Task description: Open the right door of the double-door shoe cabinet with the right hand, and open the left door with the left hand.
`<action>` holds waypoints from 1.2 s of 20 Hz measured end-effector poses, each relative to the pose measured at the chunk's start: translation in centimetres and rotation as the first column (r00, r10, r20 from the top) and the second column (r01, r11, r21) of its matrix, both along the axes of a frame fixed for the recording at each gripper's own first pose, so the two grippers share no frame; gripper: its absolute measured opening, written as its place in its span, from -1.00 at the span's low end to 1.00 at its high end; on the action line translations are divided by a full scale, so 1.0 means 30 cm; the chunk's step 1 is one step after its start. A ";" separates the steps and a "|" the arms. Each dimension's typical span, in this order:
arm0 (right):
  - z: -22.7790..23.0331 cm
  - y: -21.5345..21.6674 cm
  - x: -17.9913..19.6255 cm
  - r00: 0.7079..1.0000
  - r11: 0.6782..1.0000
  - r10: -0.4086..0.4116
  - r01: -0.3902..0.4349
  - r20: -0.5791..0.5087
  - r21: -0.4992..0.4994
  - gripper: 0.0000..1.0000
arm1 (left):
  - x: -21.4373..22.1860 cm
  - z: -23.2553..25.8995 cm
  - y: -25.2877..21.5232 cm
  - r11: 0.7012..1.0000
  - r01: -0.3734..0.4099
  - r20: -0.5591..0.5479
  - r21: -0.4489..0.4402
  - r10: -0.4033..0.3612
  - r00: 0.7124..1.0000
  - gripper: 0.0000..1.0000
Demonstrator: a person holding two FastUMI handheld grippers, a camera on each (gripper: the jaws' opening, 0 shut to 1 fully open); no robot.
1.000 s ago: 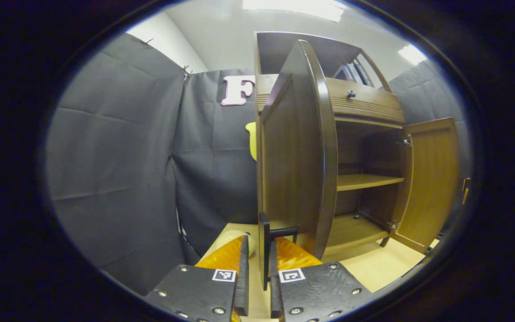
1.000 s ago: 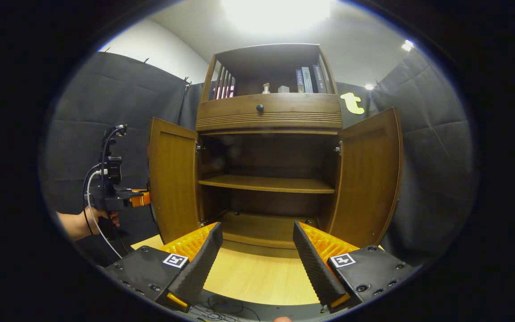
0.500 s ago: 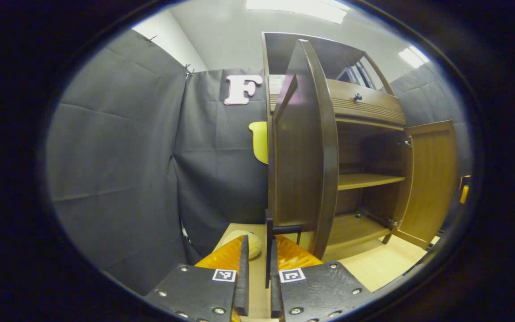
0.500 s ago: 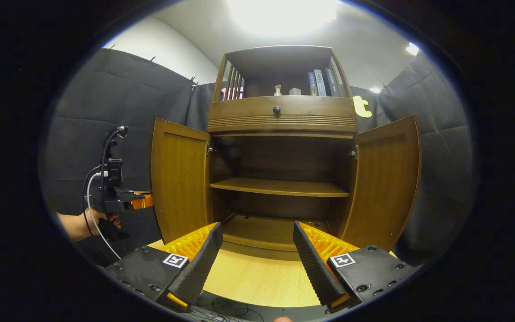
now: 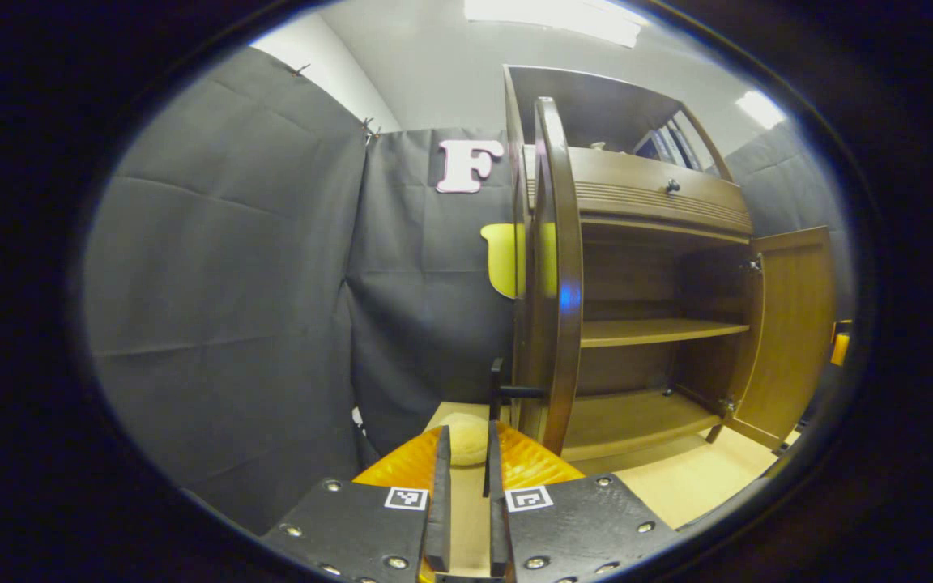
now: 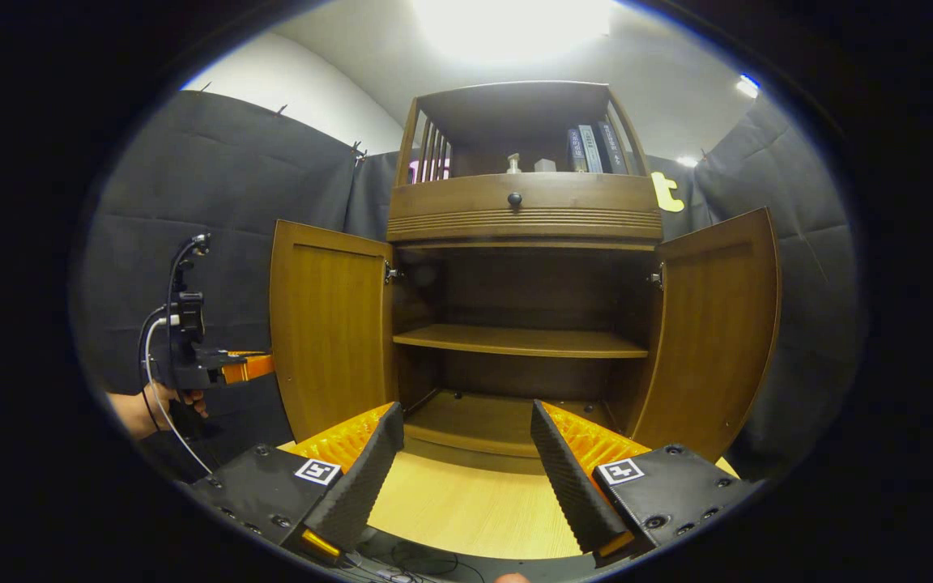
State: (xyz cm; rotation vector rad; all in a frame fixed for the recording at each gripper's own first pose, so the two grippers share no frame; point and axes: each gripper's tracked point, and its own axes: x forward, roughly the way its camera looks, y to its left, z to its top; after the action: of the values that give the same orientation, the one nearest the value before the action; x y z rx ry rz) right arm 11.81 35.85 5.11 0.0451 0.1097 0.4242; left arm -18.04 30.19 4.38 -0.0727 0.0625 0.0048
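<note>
Tabletop (image 6: 466, 506) before wide-open doors (image 6: 329, 324)

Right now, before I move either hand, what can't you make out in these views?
Grip: in the left gripper view, the handle runs down beside one finger of the left tongs; contact is unclear.
Handle side of the left door: in the right gripper view, hidden behind the open door itself.
Pale round thing: in the left gripper view, partly behind the tongs.
Small items on the top shelf: in the right gripper view, too small to identify.
</note>
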 end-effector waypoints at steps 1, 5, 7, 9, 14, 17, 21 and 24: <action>0.004 -0.014 0.002 1.000 1.000 0.002 -0.002 0.003 0.006 0.94 | -0.025 0.021 -0.005 1.000 -0.014 0.007 0.011 0.014 1.000 -0.60; 0.024 -0.120 0.017 1.000 1.000 -0.012 0.012 0.015 0.010 0.99 | -0.127 0.123 -0.055 0.998 -0.051 0.037 0.026 0.050 0.998 -0.60; 0.039 -0.179 0.023 1.000 0.999 -0.023 0.023 0.017 0.022 0.93 | -0.185 0.161 -0.096 0.998 -0.055 0.047 0.028 0.054 0.997 -0.60; 0.043 -0.243 0.024 0.999 0.999 -0.041 0.040 0.020 0.028 0.99 | -0.228 0.209 -0.165 0.998 -0.048 0.058 0.032 0.047 0.997 -0.60; 0.036 -0.389 0.021 0.996 0.995 -0.092 0.092 0.022 0.031 0.93 | -0.284 0.268 -0.363 0.999 -0.013 0.087 0.035 0.010 0.996 -0.61; 0.024 -0.459 0.020 0.992 0.992 -0.123 0.123 0.019 0.033 1.00 | -0.304 0.275 -0.454 0.999 0.006 0.094 0.052 -0.011 0.995 -0.60; 0.026 -0.527 0.029 0.987 0.987 -0.159 0.158 0.019 0.038 0.99 | -0.329 0.285 -0.511 0.999 0.006 0.102 0.050 -0.012 0.995 -0.57; 0.023 -0.554 0.035 0.984 0.984 -0.179 0.178 0.023 0.024 0.93 | -0.332 0.296 -0.524 0.999 -0.005 0.105 0.050 0.000 0.994 -0.25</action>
State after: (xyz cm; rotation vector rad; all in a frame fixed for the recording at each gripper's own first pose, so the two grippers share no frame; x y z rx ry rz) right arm 12.85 19.22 5.81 0.0706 0.0759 0.2466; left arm -28.00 14.46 13.25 -0.0230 -0.0432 0.0048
